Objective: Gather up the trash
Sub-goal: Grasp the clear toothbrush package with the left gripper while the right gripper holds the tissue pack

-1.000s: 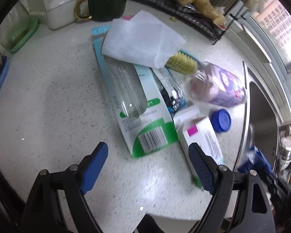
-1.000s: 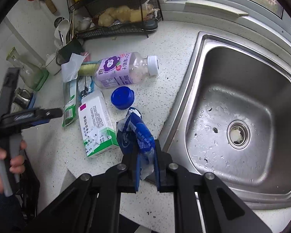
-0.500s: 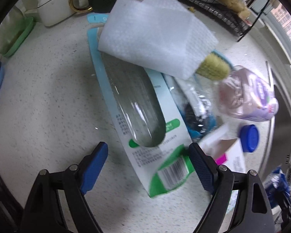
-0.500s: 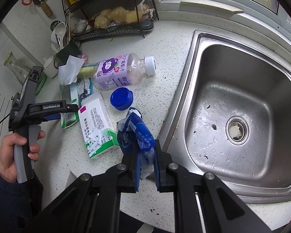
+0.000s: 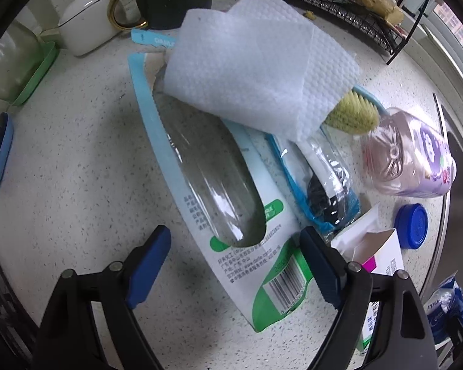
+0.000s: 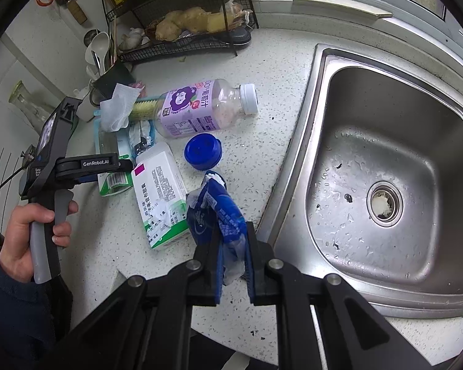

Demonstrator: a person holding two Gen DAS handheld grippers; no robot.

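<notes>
Closer now than a second ago, the left gripper (image 5: 234, 259) hangs low over the speckled white counter (image 5: 77, 185), its blue-padded jaws wide apart and clamped on nothing. Between them lies the barcoded green end of a flat card package (image 5: 262, 265) with a clear, rounded plastic blister; the rest stretches away ahead of the jaws. A quilted white paper towel (image 5: 256, 71) drapes over its far end. Just beyond the right jaw sit a crinkled clear-and-blue wrapper (image 5: 324, 185) and the open flap of a white carton (image 5: 376, 252). Farther right lie a yellow-bristled brush (image 5: 352, 114), a clear bottle (image 5: 413, 160) with a purple label on its side, and a round blue lid (image 5: 412, 225).

From the right wrist, the right gripper (image 6: 233, 265) has its jaws nearly together, clamped on a crumpled blue plastic bag (image 6: 216, 212) that bulges up ahead of the pads. Left of the jaws lies the carton (image 6: 160, 194); ahead, the lid (image 6: 202, 151) and the bottle (image 6: 200, 108). Right of the jaws, the steel sink (image 6: 385, 160) curves down, wet, with a round drain. Far left, a hand (image 6: 31, 231) grips the left gripper's (image 6: 89, 166) grey handle.
</notes>
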